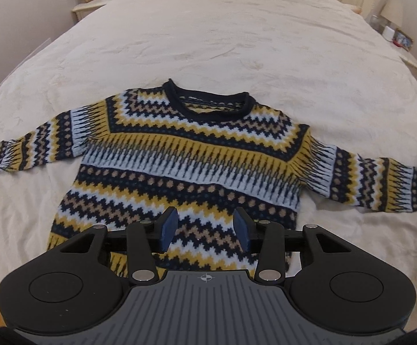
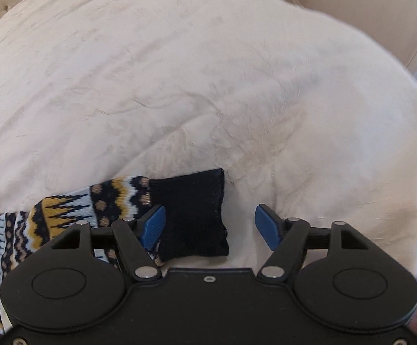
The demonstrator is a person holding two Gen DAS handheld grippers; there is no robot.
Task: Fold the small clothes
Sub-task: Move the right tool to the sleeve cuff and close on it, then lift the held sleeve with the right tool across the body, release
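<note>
Left wrist view looks steeply down the whole sweater (image 1: 191, 161); right wrist view hangs close above its cuff (image 2: 192, 215).

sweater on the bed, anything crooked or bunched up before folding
Nothing much stands out. The sweater lies flat on the bedspread, sleeves spread to both sides. It sits slightly askew in the left wrist view, and the dark cuff is unrolled and flat.

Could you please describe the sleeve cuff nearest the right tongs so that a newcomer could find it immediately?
On the cream bedspread lies a patterned sweater, sleeves spread. Follow its sleeve outward to the end by the right tongs: the cuff is plain dark navy, unlike the zigzag knit beside it.
</note>
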